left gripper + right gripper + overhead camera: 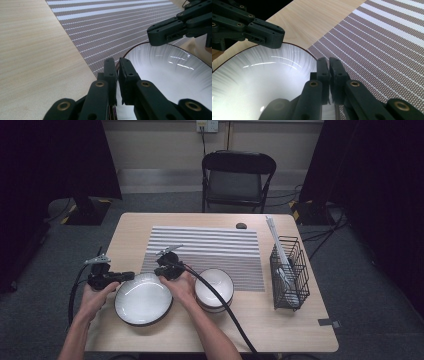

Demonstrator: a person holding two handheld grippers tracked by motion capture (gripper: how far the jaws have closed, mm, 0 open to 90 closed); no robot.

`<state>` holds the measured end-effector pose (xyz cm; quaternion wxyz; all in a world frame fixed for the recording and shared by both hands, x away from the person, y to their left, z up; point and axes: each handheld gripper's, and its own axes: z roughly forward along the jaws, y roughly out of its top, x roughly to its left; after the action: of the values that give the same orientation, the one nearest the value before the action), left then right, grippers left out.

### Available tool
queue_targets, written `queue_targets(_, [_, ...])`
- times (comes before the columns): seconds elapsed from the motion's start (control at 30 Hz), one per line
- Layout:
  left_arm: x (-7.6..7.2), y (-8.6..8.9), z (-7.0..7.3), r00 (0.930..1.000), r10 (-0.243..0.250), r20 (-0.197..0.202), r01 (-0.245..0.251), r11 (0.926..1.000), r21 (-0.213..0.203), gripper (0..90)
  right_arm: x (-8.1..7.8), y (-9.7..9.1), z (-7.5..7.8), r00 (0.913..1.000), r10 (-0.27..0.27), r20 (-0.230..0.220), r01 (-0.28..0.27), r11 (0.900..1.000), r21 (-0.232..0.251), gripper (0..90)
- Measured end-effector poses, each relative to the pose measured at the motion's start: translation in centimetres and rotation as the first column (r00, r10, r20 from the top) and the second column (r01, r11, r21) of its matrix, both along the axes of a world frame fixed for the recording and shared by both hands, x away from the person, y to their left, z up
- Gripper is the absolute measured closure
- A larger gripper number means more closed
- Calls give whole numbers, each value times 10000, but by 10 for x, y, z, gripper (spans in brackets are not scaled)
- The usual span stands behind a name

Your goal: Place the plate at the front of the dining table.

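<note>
A white plate [143,300] with a dark rim lies at the table's front left, partly on the striped placemat [210,247]. My left gripper [131,276] is shut on the plate's left rim. In the left gripper view its jaws [117,63] pinch that rim, one inside the plate [170,75] and one outside. My right gripper [159,271] is shut on the plate's far right rim. The right gripper view has its jaws [328,62] clamped over the edge of the plate [262,77]. Each gripper view also has the other gripper on the opposite rim.
A white bowl [215,287] with a dark band stands just right of the plate, close to my right hand. A black wire rack [289,272] holding flat white pieces stands at the right edge. A small dark object [241,225] lies at the far edge. A folding chair [237,180] stands behind the table.
</note>
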<state>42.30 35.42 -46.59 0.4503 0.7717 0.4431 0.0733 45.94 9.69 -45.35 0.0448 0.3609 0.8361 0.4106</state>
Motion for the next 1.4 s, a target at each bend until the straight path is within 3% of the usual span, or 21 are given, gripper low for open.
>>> queue_targets(0.2, [2,-1,0,9991,220,-362,-213,9996,197,771,0,0,0,10000,14,-65,-14,10000,15,877])
queue_targets(0.4, [1,0,3,9997,101,-214,-99,9999,116,855,-1,0,0,9998,-109,-170,112,9998,153,876])
queue_targets(0.47, [1,0,2,9995,106,-309,-107,9999,-37,857,-1,0,-1,9999,-84,-62,85,9999,125,876])
queue_targets(0.63, [1,1,2,9995,160,-276,-161,9999,-20,857,-1,0,-1,9995,-173,-263,179,9996,230,876])
queue_targets(1.0, [1,1,2,9995,158,-275,-159,9999,-53,851,-4,0,-4,9996,-267,-105,270,9992,306,875])
queue_targets(1.1, [1,1,1,9994,133,-316,-137,9998,-118,849,-3,0,-4,9994,-256,-253,265,9989,379,876])
queue_targets(1.4, [2,-2,1,9996,-10,-297,15,9999,166,814,-7,1,-7,9998,-79,-200,88,9989,451,861])
